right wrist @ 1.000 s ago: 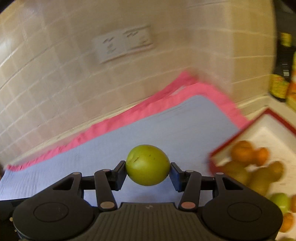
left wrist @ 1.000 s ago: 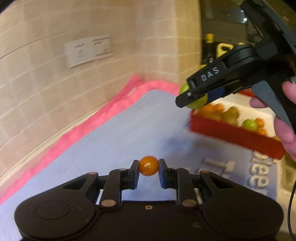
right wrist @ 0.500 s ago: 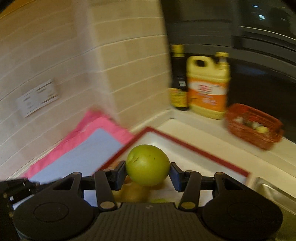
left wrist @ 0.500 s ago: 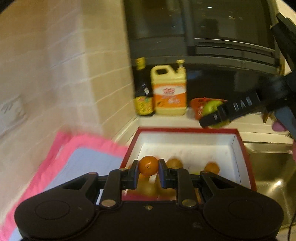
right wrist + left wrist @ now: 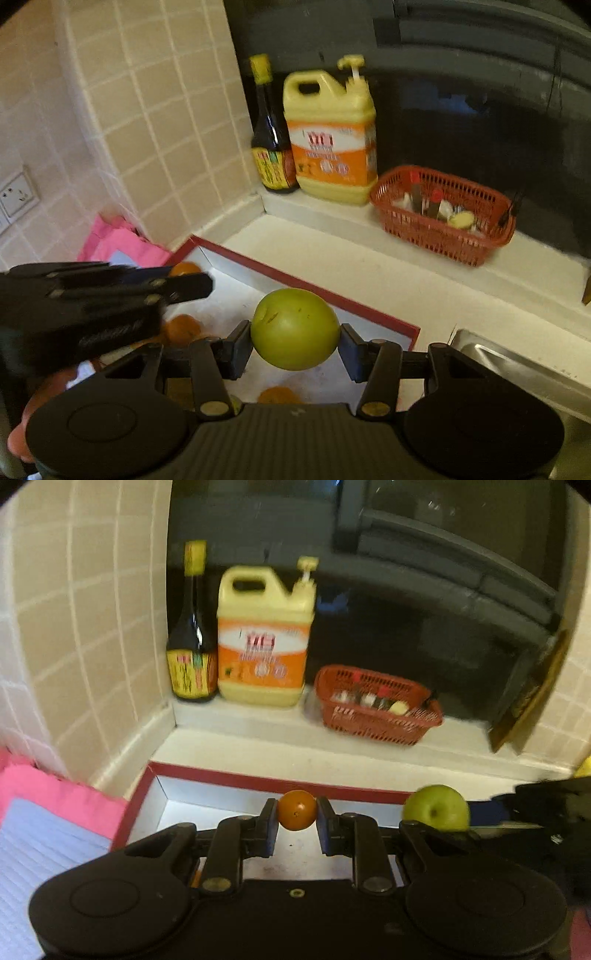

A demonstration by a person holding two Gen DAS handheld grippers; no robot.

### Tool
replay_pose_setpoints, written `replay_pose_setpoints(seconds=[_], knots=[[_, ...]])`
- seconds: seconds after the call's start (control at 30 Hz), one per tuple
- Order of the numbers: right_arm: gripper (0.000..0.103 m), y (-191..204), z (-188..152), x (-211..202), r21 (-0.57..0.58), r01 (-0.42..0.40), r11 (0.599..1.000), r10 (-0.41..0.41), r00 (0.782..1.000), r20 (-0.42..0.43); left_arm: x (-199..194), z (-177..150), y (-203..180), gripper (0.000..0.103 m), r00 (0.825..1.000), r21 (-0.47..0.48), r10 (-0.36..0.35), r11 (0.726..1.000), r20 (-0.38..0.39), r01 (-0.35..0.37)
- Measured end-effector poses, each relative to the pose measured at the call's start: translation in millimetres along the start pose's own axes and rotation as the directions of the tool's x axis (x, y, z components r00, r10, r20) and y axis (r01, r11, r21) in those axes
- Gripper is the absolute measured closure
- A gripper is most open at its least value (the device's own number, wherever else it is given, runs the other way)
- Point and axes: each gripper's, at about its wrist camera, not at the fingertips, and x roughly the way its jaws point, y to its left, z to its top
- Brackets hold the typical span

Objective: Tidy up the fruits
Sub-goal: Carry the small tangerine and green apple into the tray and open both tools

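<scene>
Between the pads of the left gripper (image 5: 297, 814) sits a small round orange fruit (image 5: 297, 809), pinched tight above the red-rimmed white box (image 5: 236, 780). Beside it, the right gripper (image 5: 295, 345) squeezes a round green fruit (image 5: 295, 329) over that box. More orange fruits (image 5: 183, 328) lie inside. Behind, on the pale tabletop (image 5: 388, 280), stand a yellow jug (image 5: 330, 133), a dark bottle (image 5: 271, 147) and a red basket (image 5: 443, 218).

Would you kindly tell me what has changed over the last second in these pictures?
Both hand-held grippers swung from above the blue-and-pink mat to above the red-rimmed white box. The left hand-held gripper still clamps the small orange fruit; the right hand-held gripper still clamps the round green fruit. Nothing was let go.
</scene>
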Motion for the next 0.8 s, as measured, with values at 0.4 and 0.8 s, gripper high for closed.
replay_pose_setpoints(seconds=[0.4, 0.8], knots=[[0.051, 0, -7, 63, -0.018, 0.063, 0.998, -0.064, 0.991, -0.121, 70, -16, 14, 0.078, 0.991, -0.045, -0.017, 0.999, -0.136, 0.011], [0.051, 32, -1, 79, -0.168, 0.122, 0.978, -0.143, 0.983, -0.117, 79, -23, 37, 0.078, 0.986, -0.110, -0.012, 0.994, -0.167, -0.007]])
